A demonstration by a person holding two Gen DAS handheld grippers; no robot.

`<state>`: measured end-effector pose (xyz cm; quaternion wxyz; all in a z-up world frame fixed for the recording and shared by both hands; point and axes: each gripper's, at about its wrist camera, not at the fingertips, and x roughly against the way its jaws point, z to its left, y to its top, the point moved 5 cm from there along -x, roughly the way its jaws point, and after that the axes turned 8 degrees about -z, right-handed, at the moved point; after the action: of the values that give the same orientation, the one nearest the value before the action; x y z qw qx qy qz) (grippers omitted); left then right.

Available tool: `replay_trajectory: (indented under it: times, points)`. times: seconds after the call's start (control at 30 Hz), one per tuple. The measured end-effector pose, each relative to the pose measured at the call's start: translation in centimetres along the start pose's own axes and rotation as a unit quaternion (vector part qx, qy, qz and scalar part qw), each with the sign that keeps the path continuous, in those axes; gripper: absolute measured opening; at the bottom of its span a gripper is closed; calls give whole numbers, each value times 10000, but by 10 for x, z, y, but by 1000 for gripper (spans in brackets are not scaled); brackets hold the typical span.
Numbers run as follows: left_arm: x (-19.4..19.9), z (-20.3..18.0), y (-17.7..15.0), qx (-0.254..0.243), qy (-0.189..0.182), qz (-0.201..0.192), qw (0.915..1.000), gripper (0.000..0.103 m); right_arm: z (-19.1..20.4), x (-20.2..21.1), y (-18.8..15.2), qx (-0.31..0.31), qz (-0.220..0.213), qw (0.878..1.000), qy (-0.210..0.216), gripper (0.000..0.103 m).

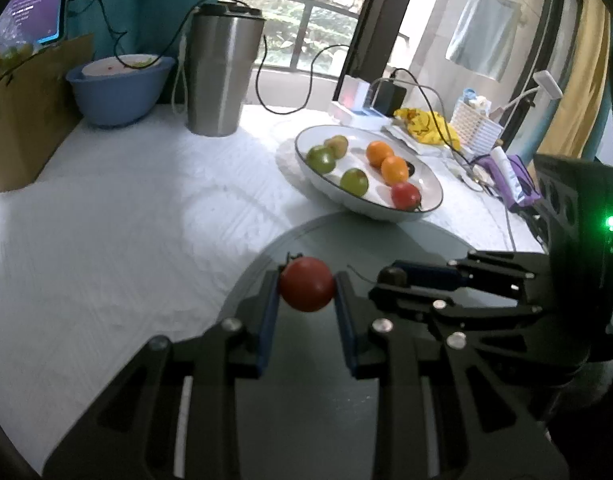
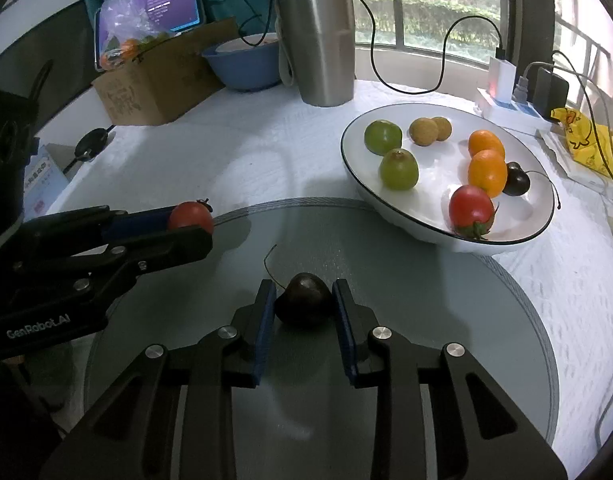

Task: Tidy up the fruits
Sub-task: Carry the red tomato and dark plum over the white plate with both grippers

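Left hand-held gripper [image 1: 307,290] is clamping a red cherry tomato [image 1: 307,284] between its blue pads, low centre of the left wrist view, over the grey round mat [image 1: 386,240]. Right hand-held gripper [image 2: 304,300] is closing on a dark cherry [image 2: 304,299], stem pointing up-left, low centre of the right wrist view; pads are touching both sides, and the fruit looks to be at or just above the mat, cannot tell which.

Judgement on the step: both fruits are probably heading for the white plate [image 2: 386,200] at right centre. Squeeze should be staying light, since both skins would bruise or split easily. Carrying each one level and clearing the dark rim before lowering seems best. Grouping by kind looks sensible: tomato beside the plated tomato [image 2: 470,210] at the near edge, cherry beside the plated dark cherry [image 2: 516,182] to its upper right. Releasing low would be limiting roll, as round fruit on a sloped plate could knock its neighbours.

Count on plate, right wrist view: two green fruits [image 2: 398,168], two small brown fruits [image 2: 424,131], two orange fruits [image 2: 486,172], one tomato, one dark cherry. In the grippers: one tomato, one cherry.

Beyond, upper frame: one steel tumbler [image 2: 316,40], one blue bowl [image 2: 246,66], one cardboard box [image 2: 154,84], on the white-covered bench [image 2: 226,140].
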<state>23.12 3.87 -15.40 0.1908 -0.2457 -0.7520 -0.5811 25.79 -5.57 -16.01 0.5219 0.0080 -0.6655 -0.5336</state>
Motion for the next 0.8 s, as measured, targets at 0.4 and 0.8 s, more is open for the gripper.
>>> replay_trajectory:
  times: [0.4, 0.8]
  points:
    - [-7, -24, 19, -229, -71, -88, 9997, 29, -26, 29, 10, -159, -319, 9992, -175, 31]
    - [-30, -51, 46, -505, -214, -115, 9984, 29, -70, 44, 29, -363, -566, 9970, -385, 31]
